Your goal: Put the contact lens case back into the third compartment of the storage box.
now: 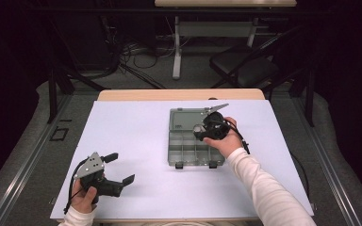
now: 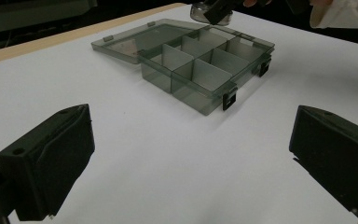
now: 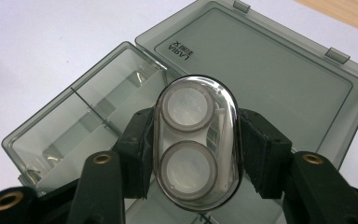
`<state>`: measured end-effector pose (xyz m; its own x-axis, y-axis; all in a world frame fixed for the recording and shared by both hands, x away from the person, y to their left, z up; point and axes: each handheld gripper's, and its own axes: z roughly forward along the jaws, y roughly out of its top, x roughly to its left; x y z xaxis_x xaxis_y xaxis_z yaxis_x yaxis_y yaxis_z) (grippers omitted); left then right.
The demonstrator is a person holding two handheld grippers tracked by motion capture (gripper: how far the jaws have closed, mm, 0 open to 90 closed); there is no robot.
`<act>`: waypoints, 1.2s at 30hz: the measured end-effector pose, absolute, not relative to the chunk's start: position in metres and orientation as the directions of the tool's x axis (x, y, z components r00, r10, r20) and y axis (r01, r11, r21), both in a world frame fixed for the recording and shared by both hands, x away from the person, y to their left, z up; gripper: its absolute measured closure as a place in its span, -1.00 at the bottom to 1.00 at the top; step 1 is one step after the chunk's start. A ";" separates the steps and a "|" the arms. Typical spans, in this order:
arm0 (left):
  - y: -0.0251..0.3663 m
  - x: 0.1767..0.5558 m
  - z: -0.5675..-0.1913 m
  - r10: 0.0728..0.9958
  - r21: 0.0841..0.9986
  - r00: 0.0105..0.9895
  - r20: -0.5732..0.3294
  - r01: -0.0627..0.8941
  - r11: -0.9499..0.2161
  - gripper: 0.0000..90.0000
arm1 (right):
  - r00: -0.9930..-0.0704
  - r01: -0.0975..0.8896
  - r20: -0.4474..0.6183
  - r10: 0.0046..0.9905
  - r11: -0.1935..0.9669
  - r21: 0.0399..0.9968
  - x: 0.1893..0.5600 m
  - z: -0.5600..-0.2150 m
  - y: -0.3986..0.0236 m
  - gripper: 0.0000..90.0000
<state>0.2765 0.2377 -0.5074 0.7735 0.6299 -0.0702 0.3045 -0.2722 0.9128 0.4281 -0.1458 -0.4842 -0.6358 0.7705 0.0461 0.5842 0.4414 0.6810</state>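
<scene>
A grey see-through compartment box point(image 1: 188, 150) lies open on the white sheet, its lid point(image 1: 184, 117) folded flat to the far side. My right gripper point(image 1: 199, 131) hovers over the box's far right part, shut on a small oval clear case point(image 3: 196, 142) with two round white wells. In the right gripper view the case hangs above the hinge between the box point(image 3: 65, 140) and the lid point(image 3: 270, 79). My left gripper point(image 1: 120, 168) rests near the table's front left, open and empty. In the left gripper view the box point(image 2: 200, 65) sits ahead, with the right gripper point(image 2: 216, 11) over its far end.
The white sheet point(image 1: 136, 127) covers most of the wooden table point(image 1: 122, 94). The box's dividers point(image 2: 179, 58) form several empty compartments, and two black latches point(image 2: 230, 98) hang on its near wall. A chair point(image 1: 242, 66) and another table's leg point(image 1: 176, 47) stand beyond the far edge.
</scene>
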 end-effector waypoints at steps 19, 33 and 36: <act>0.238 0.277 -0.507 0.631 0.912 0.773 -0.069 0.305 -0.273 -0.99 | -0.628 0.596 0.057 0.776 0.433 0.676 0.431 -0.497 -0.140 0.08; 0.238 0.277 -0.507 0.631 0.912 0.773 -0.069 0.305 -0.274 -0.99 | -0.622 0.608 0.064 0.780 0.430 0.668 0.436 -0.506 -0.136 0.08; 0.238 0.277 -0.507 0.630 0.912 0.773 -0.069 0.306 -0.275 -0.99 | -0.620 0.608 0.061 0.782 0.430 0.667 0.437 -0.507 -0.137 0.08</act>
<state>0.2767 0.2382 -0.5075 0.7733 0.6303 -0.0694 0.3057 -0.2746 0.9117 0.4368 -0.1366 -0.5069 -0.6197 0.7824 0.0613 0.6084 0.4296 0.6673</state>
